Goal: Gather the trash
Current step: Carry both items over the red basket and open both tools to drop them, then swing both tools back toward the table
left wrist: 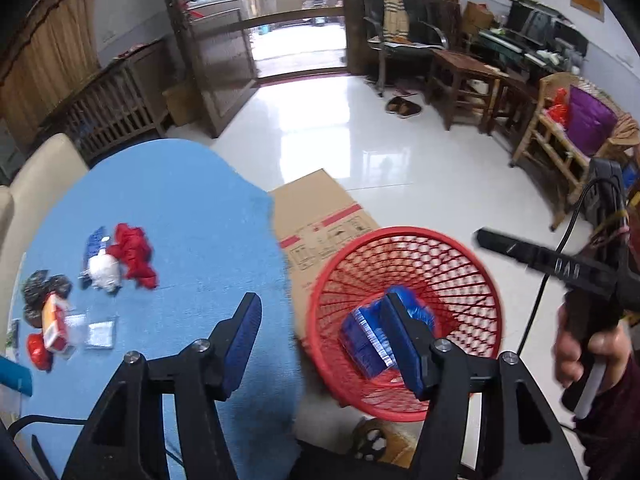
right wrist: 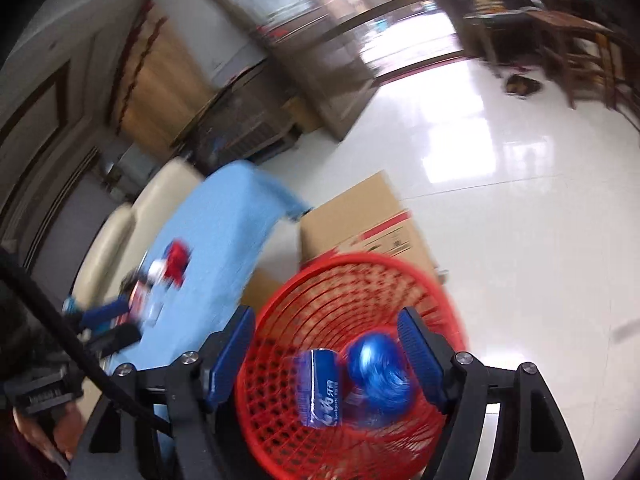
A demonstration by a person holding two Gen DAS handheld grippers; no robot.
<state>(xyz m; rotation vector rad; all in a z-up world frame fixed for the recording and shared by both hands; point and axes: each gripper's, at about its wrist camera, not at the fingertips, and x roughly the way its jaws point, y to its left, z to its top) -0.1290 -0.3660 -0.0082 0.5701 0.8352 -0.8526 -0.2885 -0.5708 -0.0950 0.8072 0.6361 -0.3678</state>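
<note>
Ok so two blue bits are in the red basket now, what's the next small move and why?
Probably swing the left gripper back over the blue cloth toward the red crumpled wrapper. Both grippers look open with nothing between their pads, the blue pack and blue wad already lie in the red basket, and a cluster of trash remains on the cloth.

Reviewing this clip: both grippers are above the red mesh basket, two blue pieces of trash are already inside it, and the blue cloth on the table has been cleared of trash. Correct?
Not quite. The blue cloth is not cleared: the left wrist view shows a red wrapper, a white wad and more litter still on it. The red mesh basket and its two blue pieces are as you say.
</note>
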